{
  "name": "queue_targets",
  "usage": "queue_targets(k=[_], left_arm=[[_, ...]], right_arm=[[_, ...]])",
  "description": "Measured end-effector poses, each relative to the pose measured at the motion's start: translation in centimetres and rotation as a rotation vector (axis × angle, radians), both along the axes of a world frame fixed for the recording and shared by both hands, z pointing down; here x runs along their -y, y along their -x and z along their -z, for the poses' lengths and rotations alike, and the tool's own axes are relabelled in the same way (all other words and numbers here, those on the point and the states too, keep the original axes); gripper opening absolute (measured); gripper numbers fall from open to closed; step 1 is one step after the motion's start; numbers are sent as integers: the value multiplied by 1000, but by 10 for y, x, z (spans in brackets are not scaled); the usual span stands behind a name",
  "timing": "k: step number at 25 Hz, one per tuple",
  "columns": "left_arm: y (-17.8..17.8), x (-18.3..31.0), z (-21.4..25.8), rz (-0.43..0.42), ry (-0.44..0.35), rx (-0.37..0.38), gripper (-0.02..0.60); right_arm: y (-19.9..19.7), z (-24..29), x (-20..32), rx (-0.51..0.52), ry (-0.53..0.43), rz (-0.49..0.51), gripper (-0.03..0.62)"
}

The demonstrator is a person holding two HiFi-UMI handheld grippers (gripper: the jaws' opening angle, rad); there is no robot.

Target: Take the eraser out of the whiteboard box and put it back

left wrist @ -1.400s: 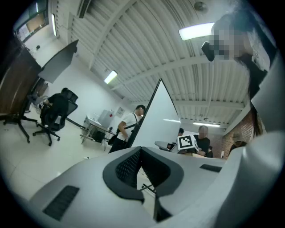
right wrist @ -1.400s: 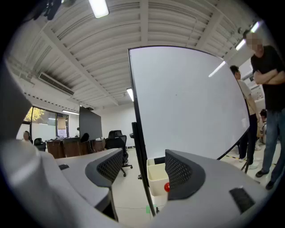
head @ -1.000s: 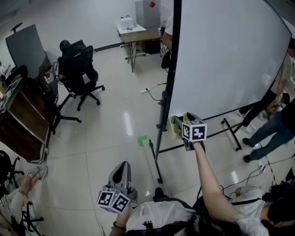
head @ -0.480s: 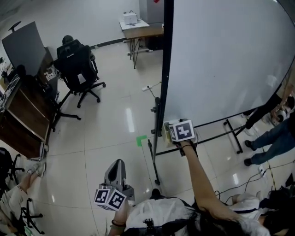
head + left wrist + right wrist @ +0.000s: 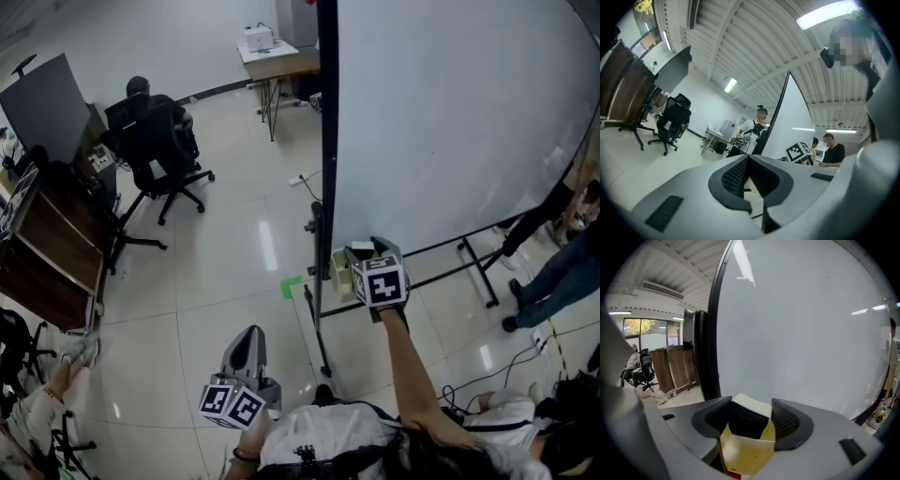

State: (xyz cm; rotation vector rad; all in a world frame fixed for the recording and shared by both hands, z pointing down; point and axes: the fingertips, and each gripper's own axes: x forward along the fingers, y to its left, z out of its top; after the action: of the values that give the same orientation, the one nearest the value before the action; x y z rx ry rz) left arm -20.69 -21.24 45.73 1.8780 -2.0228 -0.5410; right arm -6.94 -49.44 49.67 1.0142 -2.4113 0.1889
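A black eraser with a white top (image 5: 747, 414) stands upright in the yellow whiteboard box (image 5: 745, 452), which hangs at the lower left corner of the whiteboard (image 5: 450, 112). My right gripper (image 5: 750, 409) points down into the box with the eraser between its pads; its jaws are closing, and a sliver of gap still shows at the right pad. In the head view the right gripper (image 5: 364, 253) sits over the box (image 5: 341, 274). My left gripper (image 5: 248, 345) hangs low near my body, its jaws together and holding nothing (image 5: 748, 159).
The whiteboard's black stand (image 5: 315, 328) spreads its legs over the glossy floor. A black office chair (image 5: 155, 141) and a dark wooden desk (image 5: 47, 253) stand at the left, a small table (image 5: 281, 64) far back. A person's legs (image 5: 553, 272) and cables are at the right.
The right gripper shifted a little sideways along the board's lower edge and now sits over the box. The left gripper drifted slightly across the floor view.
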Motion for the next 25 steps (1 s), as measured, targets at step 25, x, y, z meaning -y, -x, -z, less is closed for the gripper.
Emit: queue_targets(k=[25], left_arm=[[-9,-141,-20,-288,30,6,-12]], right_arm=[[-67,90,-301,270,-161,-111,272]])
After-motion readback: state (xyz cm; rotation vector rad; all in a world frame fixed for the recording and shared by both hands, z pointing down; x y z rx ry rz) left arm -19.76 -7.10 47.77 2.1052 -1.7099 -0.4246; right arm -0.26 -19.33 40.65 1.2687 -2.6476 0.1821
